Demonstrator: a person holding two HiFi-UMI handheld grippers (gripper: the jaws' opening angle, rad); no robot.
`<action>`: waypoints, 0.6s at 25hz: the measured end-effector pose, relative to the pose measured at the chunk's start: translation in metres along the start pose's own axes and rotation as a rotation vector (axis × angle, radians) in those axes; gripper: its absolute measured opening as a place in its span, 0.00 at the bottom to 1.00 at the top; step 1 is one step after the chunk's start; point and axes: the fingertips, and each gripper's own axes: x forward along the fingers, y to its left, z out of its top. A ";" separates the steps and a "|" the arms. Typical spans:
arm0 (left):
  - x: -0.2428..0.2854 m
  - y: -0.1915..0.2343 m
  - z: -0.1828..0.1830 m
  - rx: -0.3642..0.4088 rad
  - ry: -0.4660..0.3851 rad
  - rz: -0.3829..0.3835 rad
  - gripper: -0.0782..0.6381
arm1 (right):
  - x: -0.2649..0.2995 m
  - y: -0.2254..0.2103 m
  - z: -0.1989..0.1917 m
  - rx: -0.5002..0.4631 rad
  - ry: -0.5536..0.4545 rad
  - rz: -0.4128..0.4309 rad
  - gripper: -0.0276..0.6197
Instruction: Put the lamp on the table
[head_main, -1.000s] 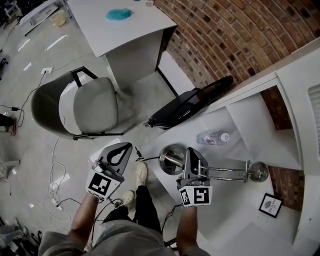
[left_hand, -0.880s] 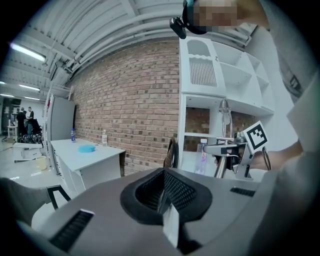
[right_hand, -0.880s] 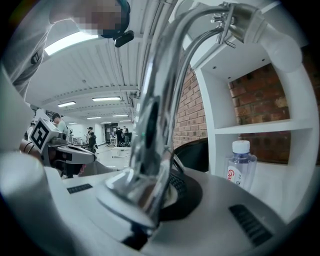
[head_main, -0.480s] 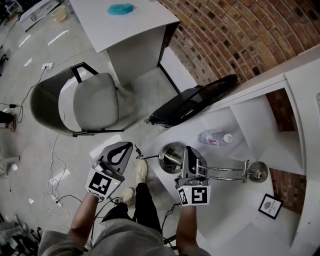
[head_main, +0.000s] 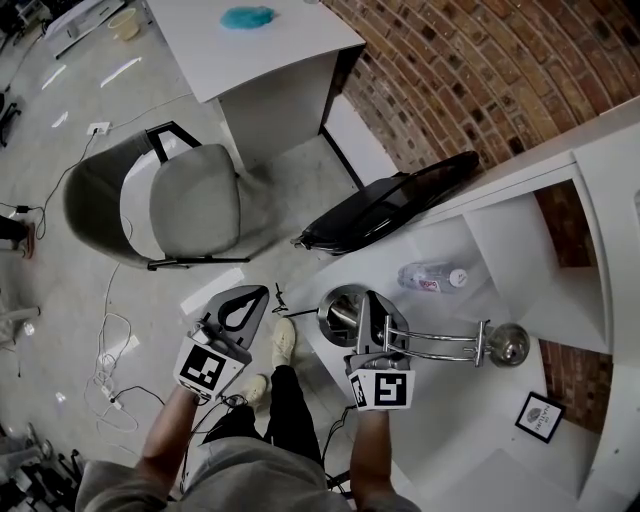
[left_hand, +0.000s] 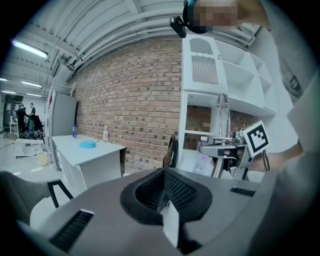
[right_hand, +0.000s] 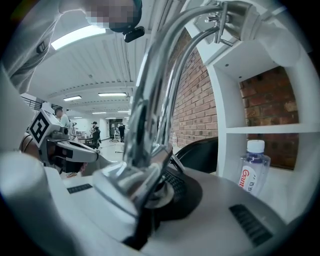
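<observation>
A chrome lamp (head_main: 440, 345) with a round base (head_main: 343, 306) and a ball-shaped head (head_main: 508, 343) hangs level over the low white shelf. My right gripper (head_main: 372, 312) is shut on its stem close to the base. In the right gripper view the shiny stem (right_hand: 150, 110) rises from between the jaws of the right gripper (right_hand: 159, 186). My left gripper (head_main: 238, 308) is shut with nothing in it, out over the floor to the lamp's left. The white table (head_main: 260, 55) stands far ahead with a teal thing (head_main: 247, 17) on it. The left gripper view shows the table (left_hand: 92, 150) and the lamp (left_hand: 223, 117).
A grey chair (head_main: 190, 205) stands between me and the table. A flat black object (head_main: 385, 212) leans against the white shelf unit (head_main: 520, 240). A water bottle (head_main: 430, 277) and a small framed picture (head_main: 538, 416) lie on the shelves. Cables (head_main: 110, 360) trail over the floor.
My right gripper has drifted a little to the left with the lamp in it, away from the shelf. The left gripper has hardly moved.
</observation>
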 end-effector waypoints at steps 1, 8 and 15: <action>-0.001 0.000 -0.001 -0.001 0.001 0.003 0.11 | 0.001 0.002 0.000 -0.008 0.002 0.001 0.07; -0.003 0.000 -0.004 -0.006 0.006 0.008 0.11 | 0.002 0.010 -0.002 -0.030 0.006 0.003 0.07; -0.002 -0.006 -0.005 -0.007 0.004 -0.005 0.11 | 0.003 0.010 -0.002 -0.046 0.001 -0.001 0.07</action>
